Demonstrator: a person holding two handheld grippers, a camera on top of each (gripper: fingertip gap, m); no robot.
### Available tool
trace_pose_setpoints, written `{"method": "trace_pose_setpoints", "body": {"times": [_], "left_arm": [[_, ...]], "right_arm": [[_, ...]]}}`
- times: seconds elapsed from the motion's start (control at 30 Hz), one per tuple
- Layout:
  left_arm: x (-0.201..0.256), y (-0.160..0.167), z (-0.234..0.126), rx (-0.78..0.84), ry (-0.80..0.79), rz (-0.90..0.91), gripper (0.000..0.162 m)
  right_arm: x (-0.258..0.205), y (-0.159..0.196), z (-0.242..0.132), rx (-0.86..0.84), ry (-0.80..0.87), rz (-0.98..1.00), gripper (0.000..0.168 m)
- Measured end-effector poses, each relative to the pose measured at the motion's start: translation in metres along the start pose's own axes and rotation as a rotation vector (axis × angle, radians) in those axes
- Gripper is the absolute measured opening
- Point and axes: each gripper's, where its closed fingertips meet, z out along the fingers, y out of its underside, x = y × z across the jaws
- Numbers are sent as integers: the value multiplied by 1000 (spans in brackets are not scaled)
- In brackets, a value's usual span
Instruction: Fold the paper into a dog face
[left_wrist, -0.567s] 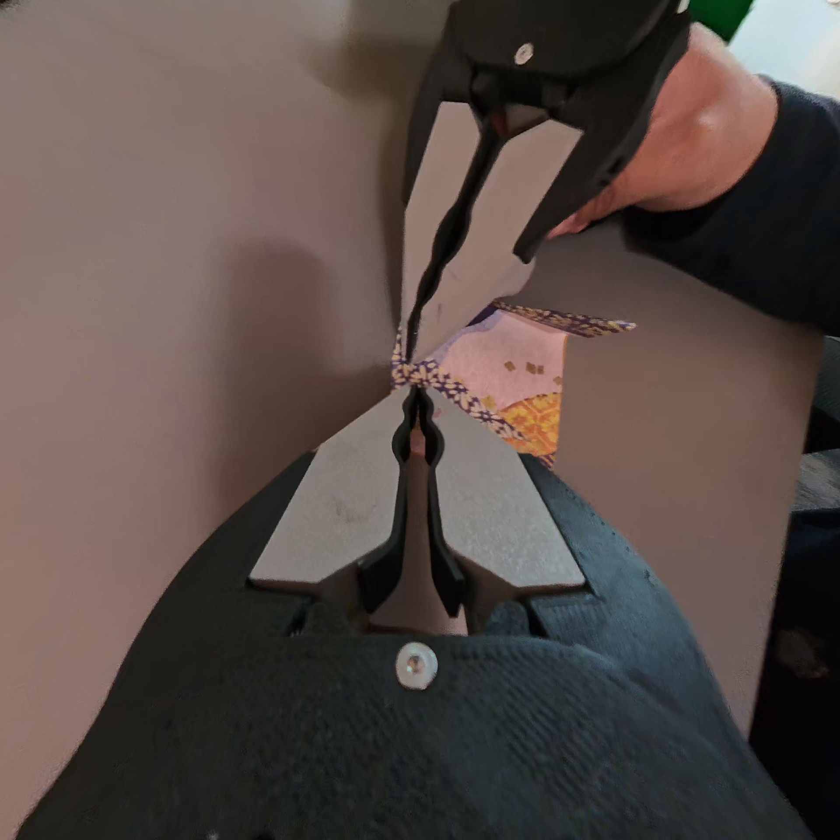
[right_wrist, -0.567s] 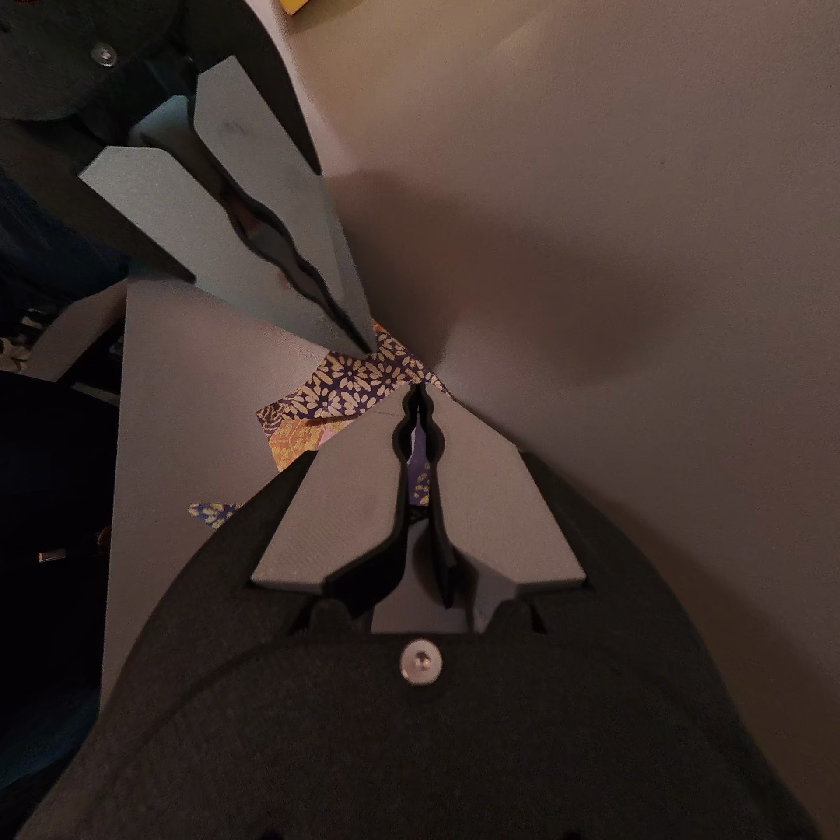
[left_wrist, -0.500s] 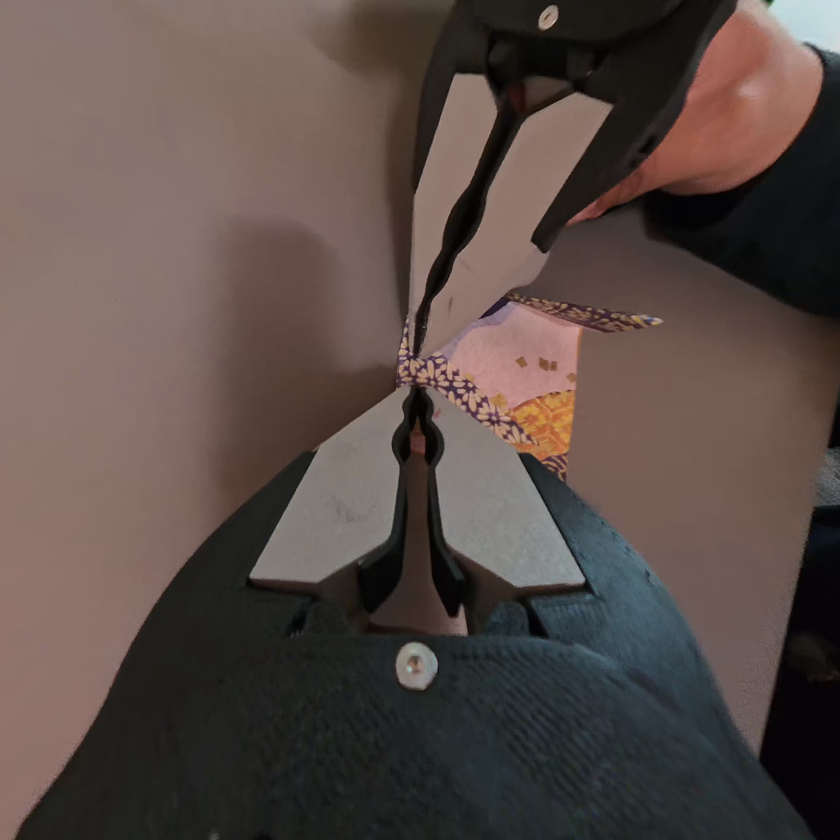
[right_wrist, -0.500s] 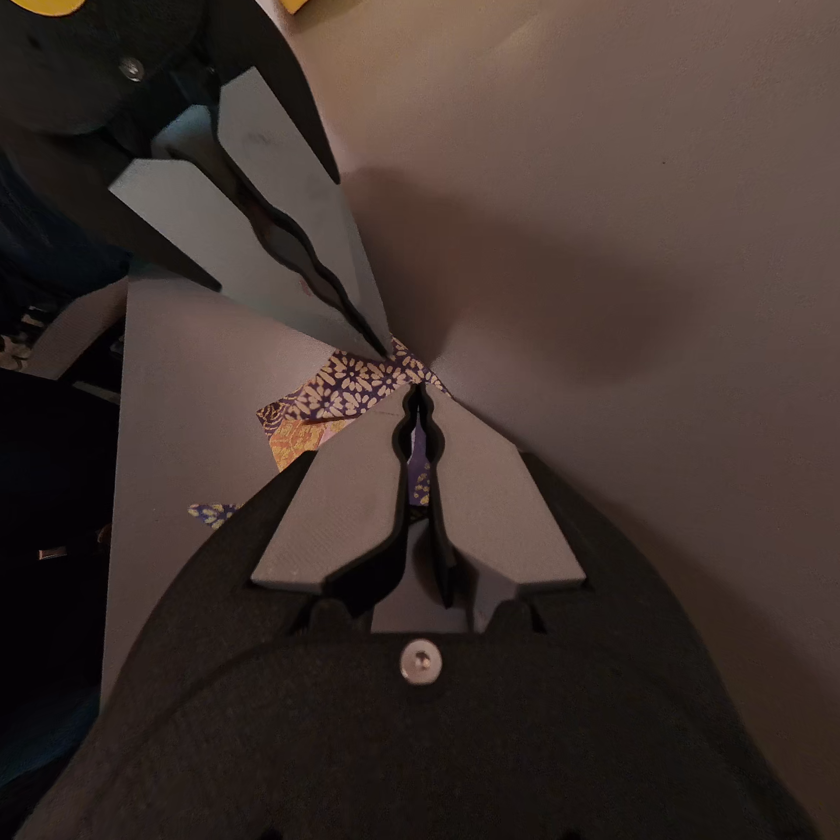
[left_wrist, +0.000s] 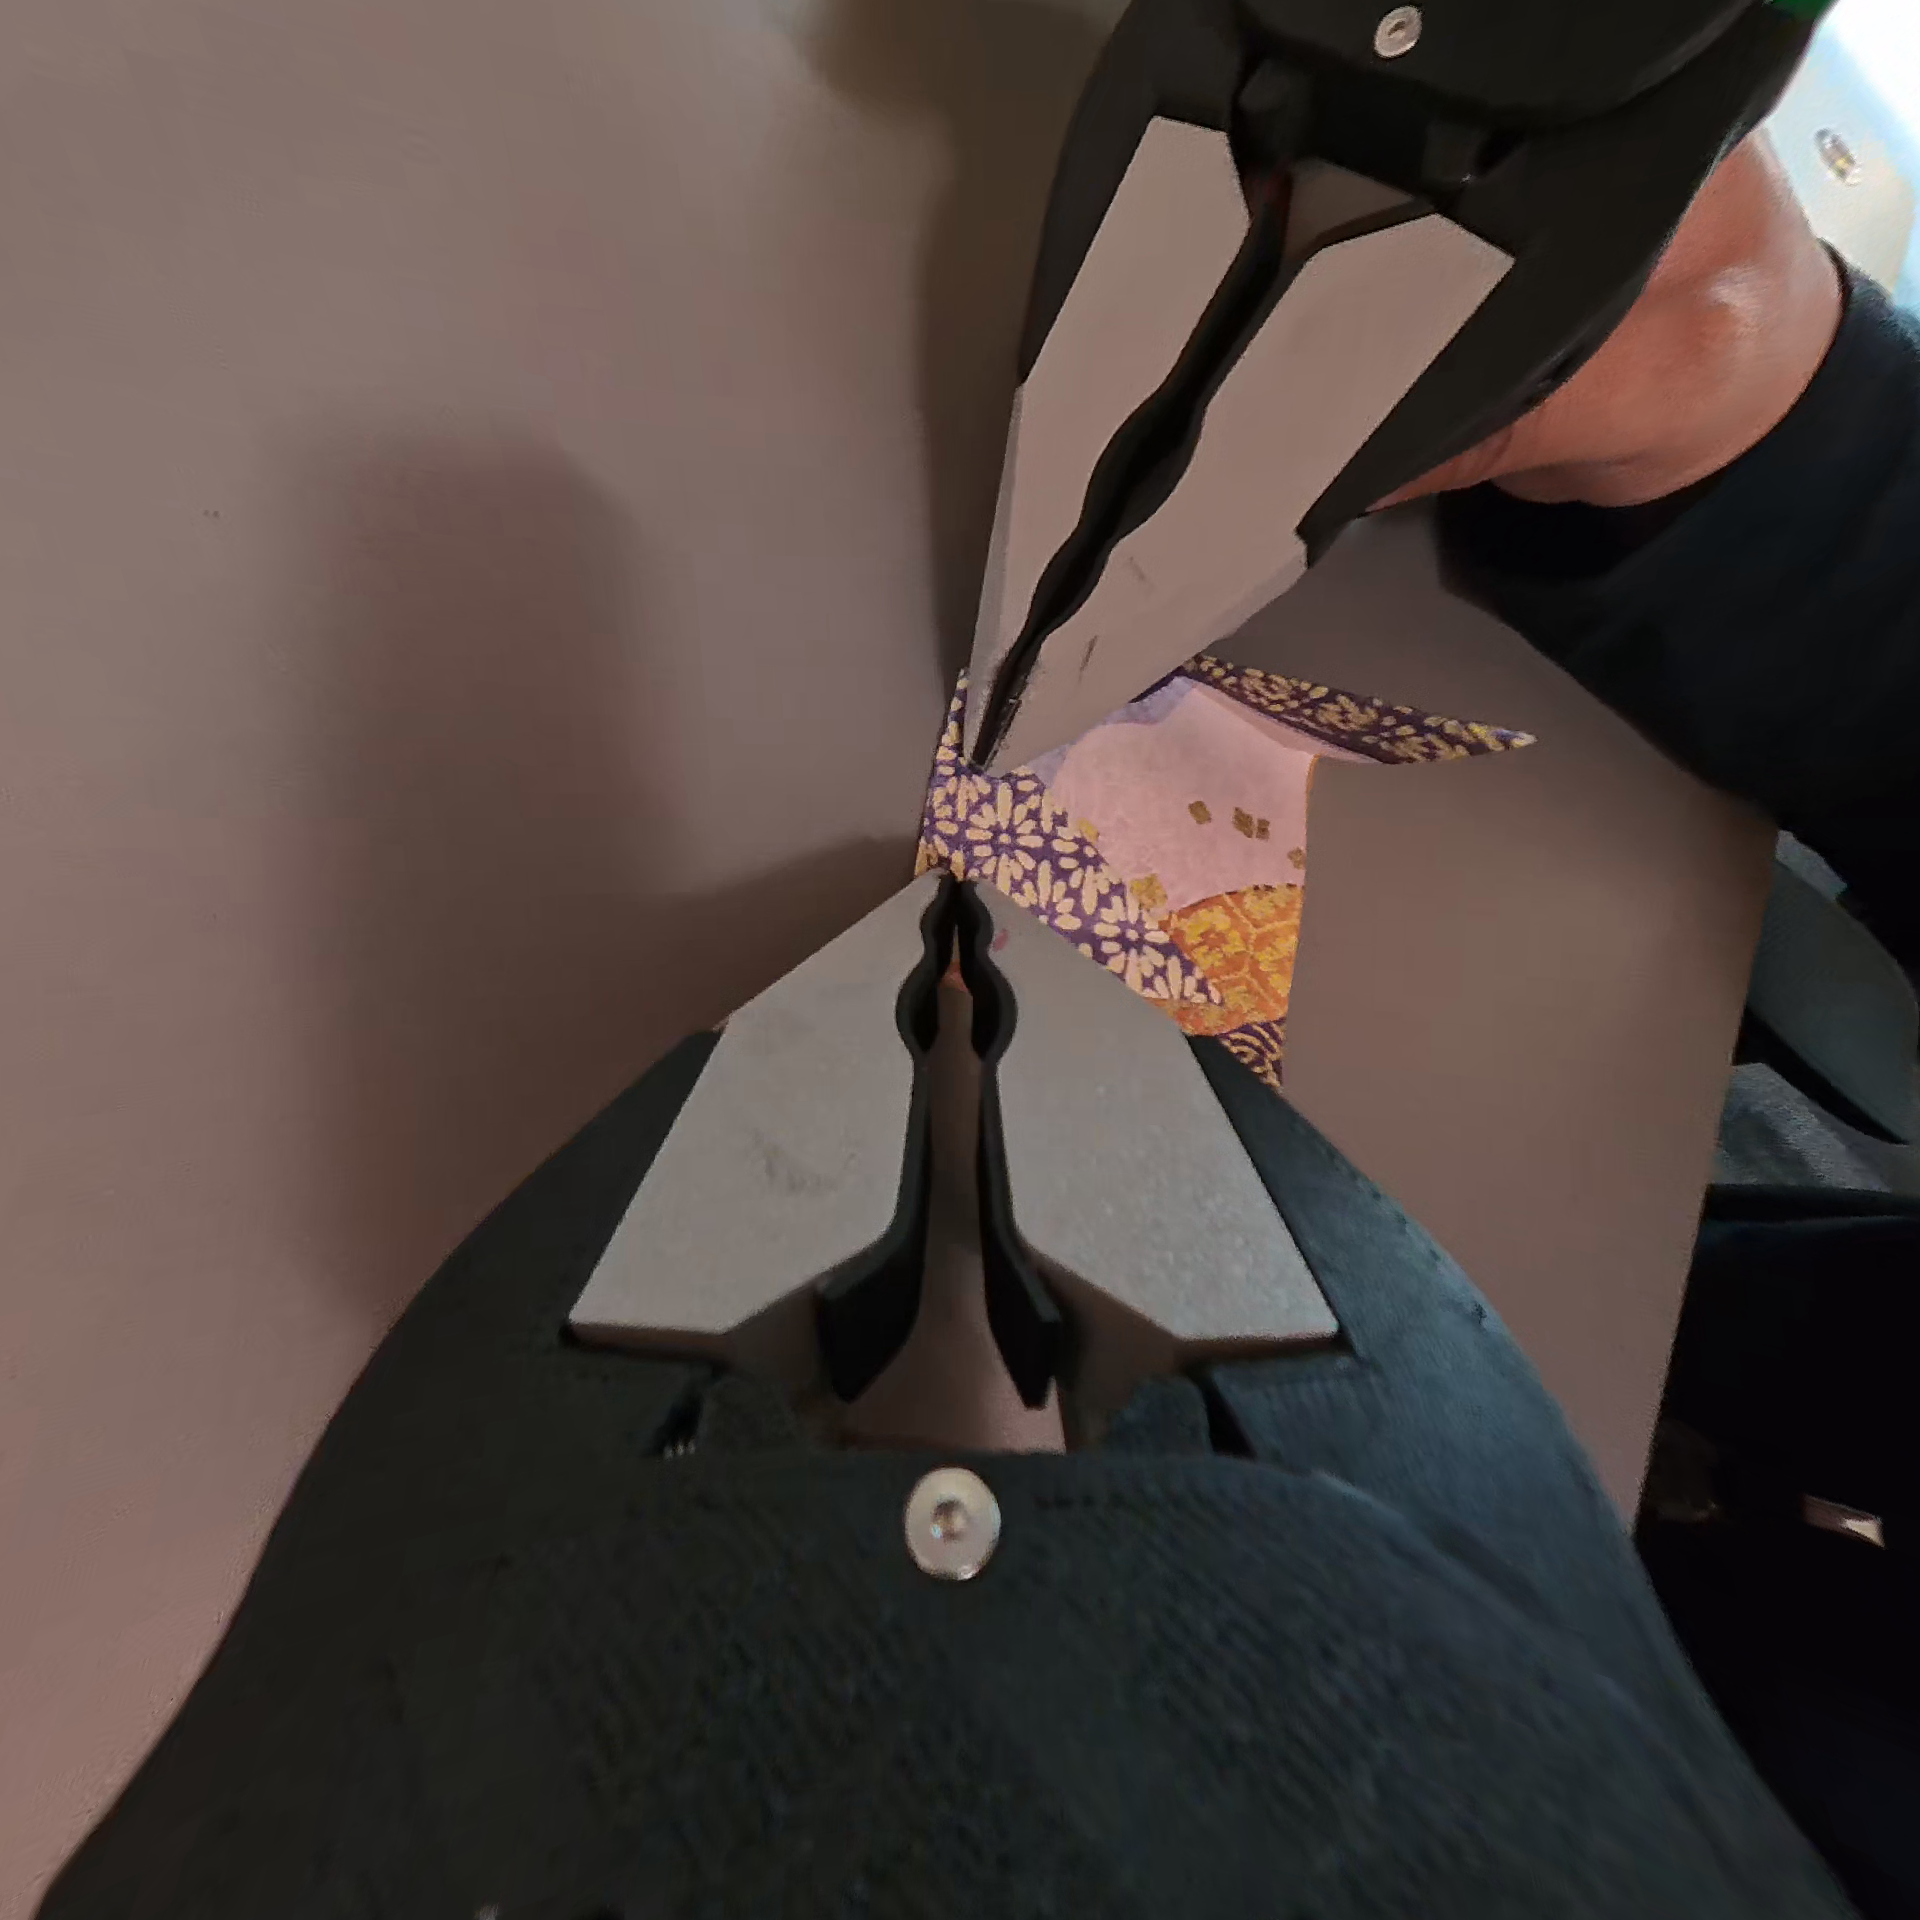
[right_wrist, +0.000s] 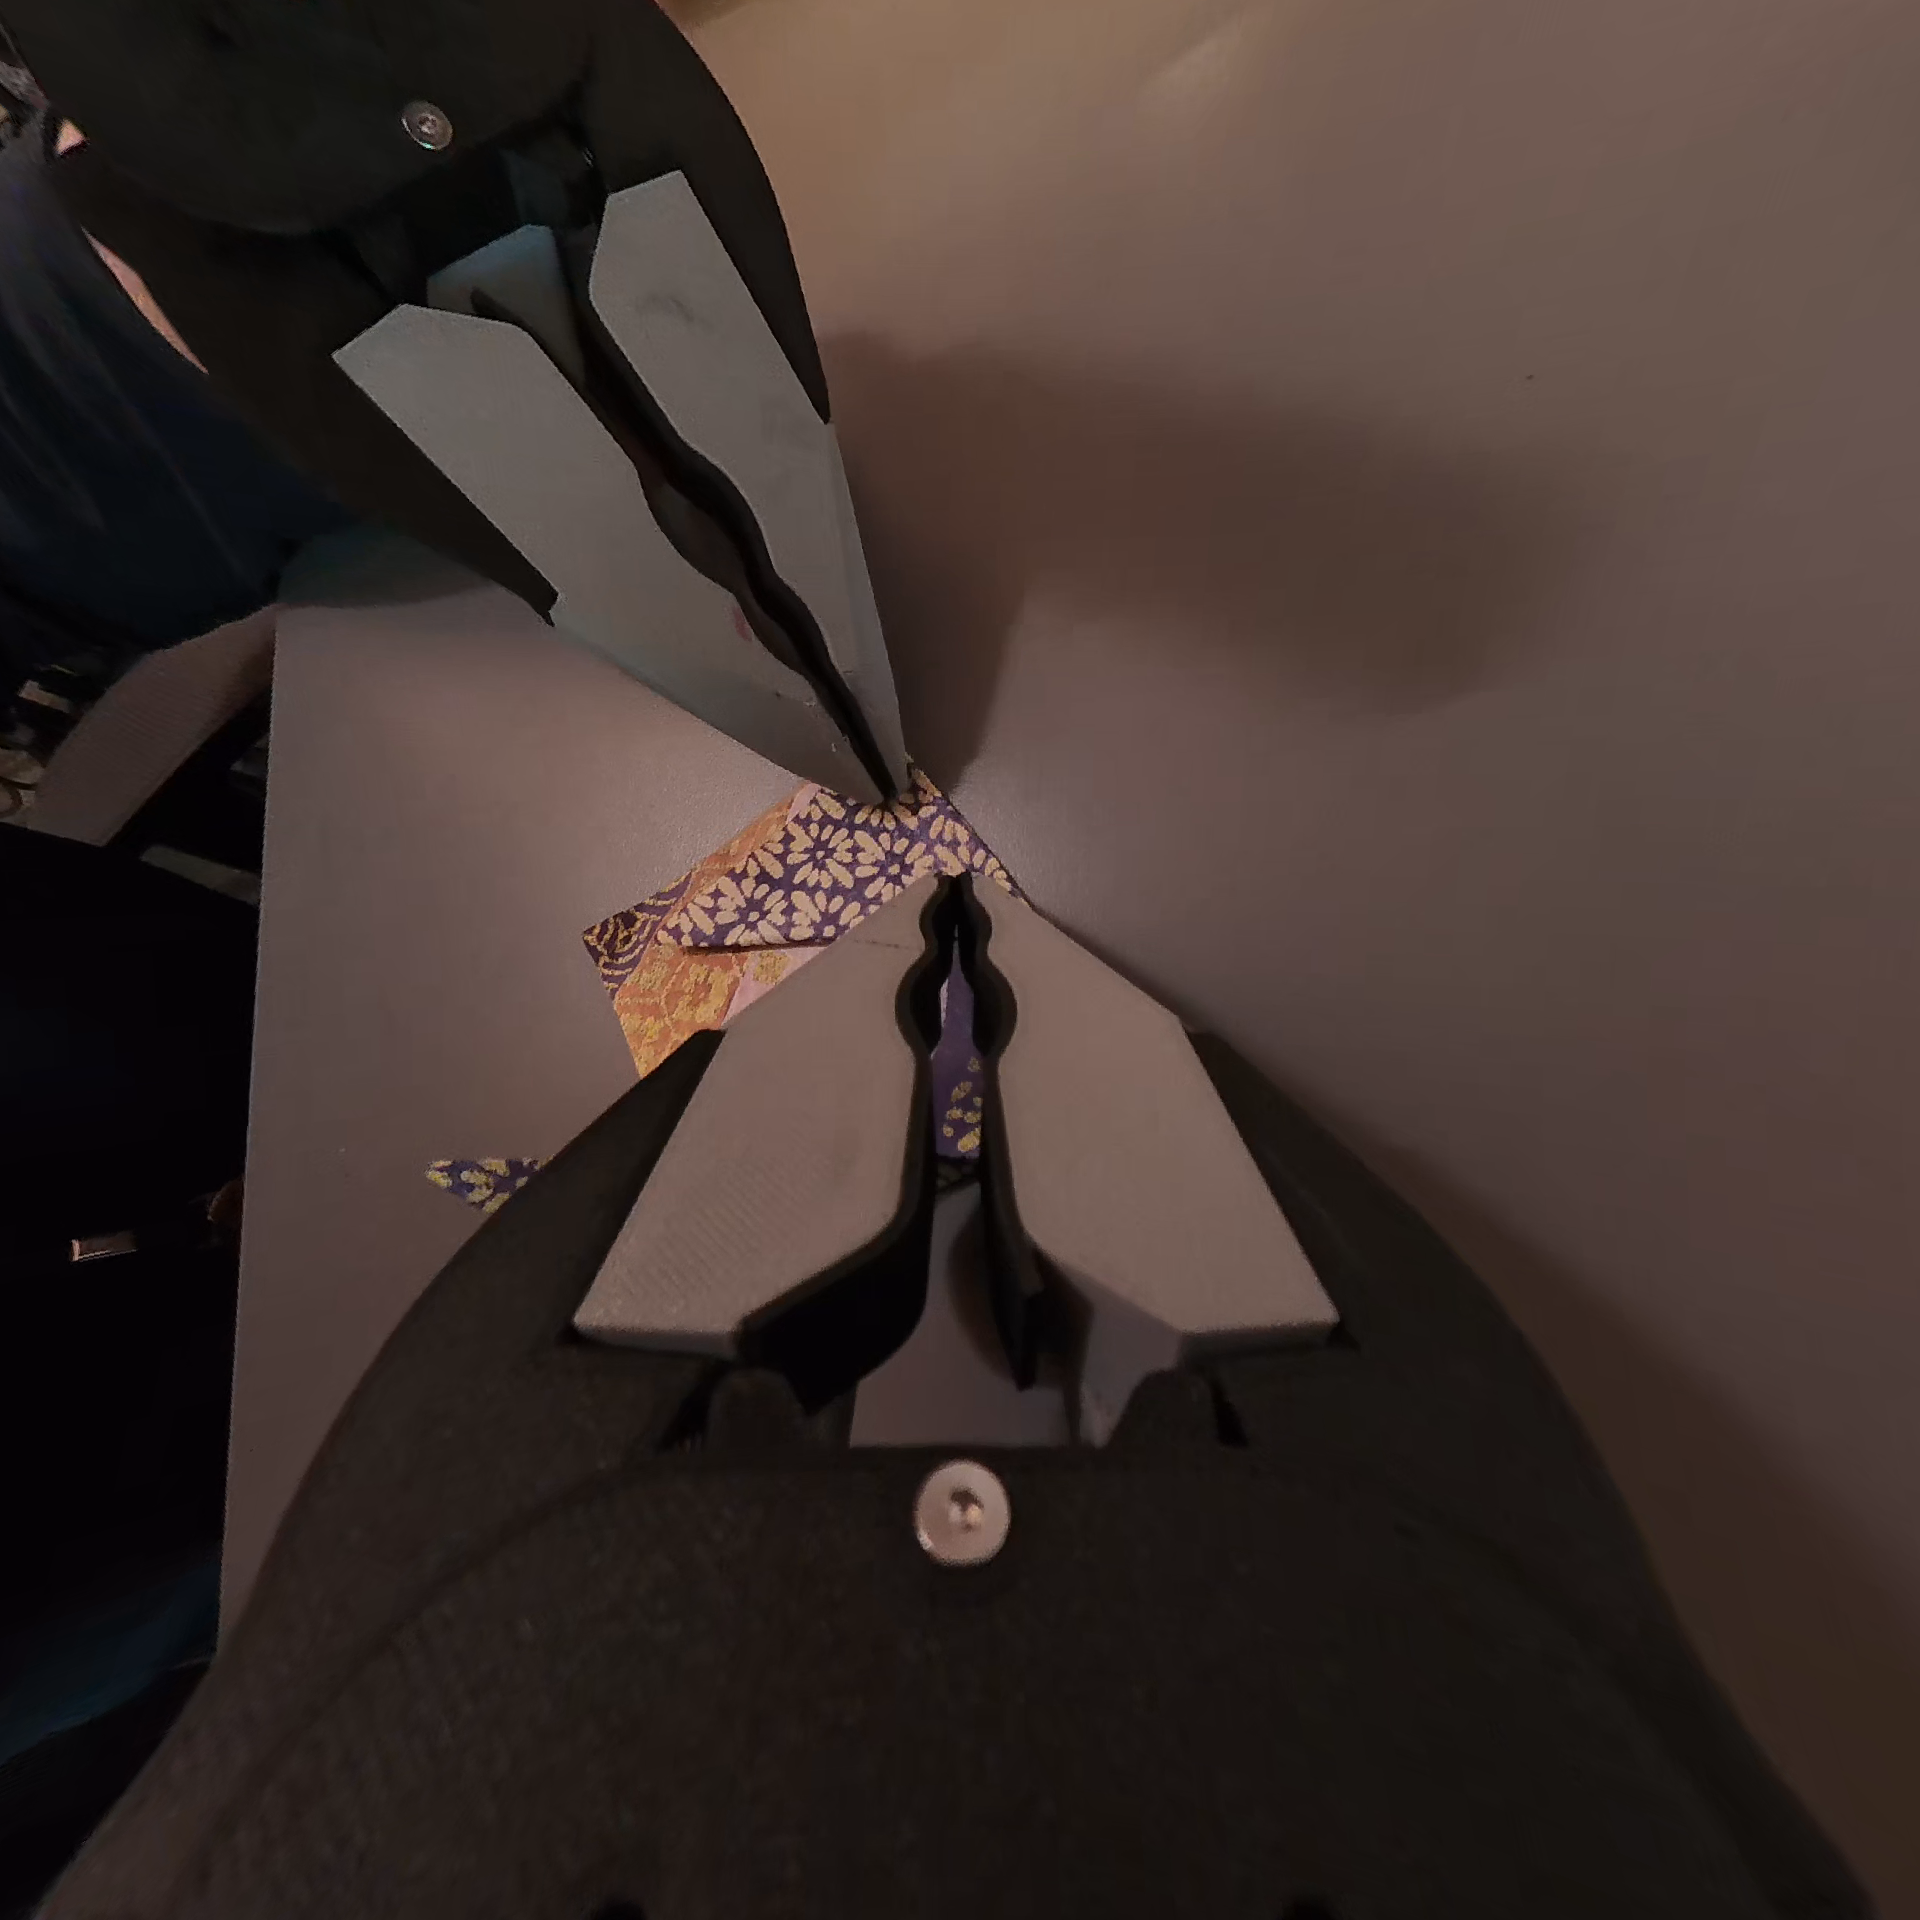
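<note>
The paper (left_wrist: 1153, 831) is a small folded piece with a purple floral band, a pale pink field and an orange patch, lying on the grey table (left_wrist: 416, 727). My left gripper (left_wrist: 951, 888) is shut with its tips pinching the paper's near corner. My right gripper (left_wrist: 985, 732) reaches in from above and is shut on the paper's raised far corner. In the right wrist view the paper (right_wrist: 821, 883) lies just left of my right gripper (right_wrist: 956, 883), and my left gripper (right_wrist: 891, 788) comes in from the upper left. A flap points right (left_wrist: 1434, 732).
The table's edge runs down the right of the left wrist view (left_wrist: 1725, 1039) and the left of the right wrist view (right_wrist: 260, 1039), with dark floor beyond. A person's hand (left_wrist: 1683, 353) and dark sleeve (left_wrist: 1766, 644) hold the right gripper. The tips of both grippers are at nearly the same place.
The two gripper tips have drawn slightly apart, so more of the floral band shows between them. Both stay shut on the paper.
</note>
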Motion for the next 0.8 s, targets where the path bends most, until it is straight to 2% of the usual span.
{"method": "trace_pose_setpoints", "body": {"times": [0.43, 0.8], "left_arm": [[0, -1, 0, 18, 10, -42, 0], [-3, -1, -1, 29, 2, -66, 0]], "right_arm": [[-5, -12, 16, 20, 15, -23, 0], [11, 0, -5, 20, 25, 45, 0]]}}
